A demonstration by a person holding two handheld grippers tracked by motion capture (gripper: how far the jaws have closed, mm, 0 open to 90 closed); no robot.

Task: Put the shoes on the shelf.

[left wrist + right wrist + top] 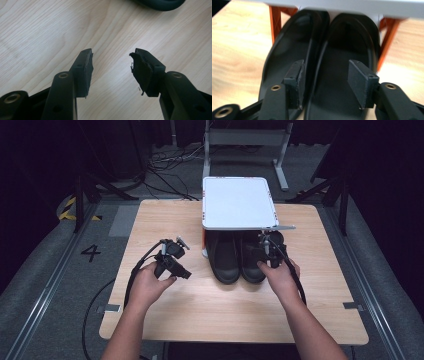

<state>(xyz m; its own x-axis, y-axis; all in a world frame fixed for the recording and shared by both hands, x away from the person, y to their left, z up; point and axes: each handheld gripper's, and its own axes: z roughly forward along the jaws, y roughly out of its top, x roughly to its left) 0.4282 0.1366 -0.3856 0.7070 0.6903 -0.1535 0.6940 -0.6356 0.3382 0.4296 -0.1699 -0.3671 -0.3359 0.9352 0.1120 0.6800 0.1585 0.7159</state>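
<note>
Dark studio, pale wood tabletop (200,305): black shoes (235,257) tucked under a white rack (239,202).

Right tool (325,75) hovers part-open over the right shoe's heel, gripping nothing; left tool (111,66) hangs wide and empty beside the pair. Glossy, smooth shoes: a shallow pinch could slip, or a lift clip the rack overhead.

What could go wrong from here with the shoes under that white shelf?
1. The right gripper stands open over the right shoe, one jaw near the seam between the pair; closing might catch the left shoe too.
2. The shoes sit partly under the white shelf; lifting instead of sliding could bump it or its orange legs.
3. The left gripper has a frayed pad, so its grip may slip.
</note>
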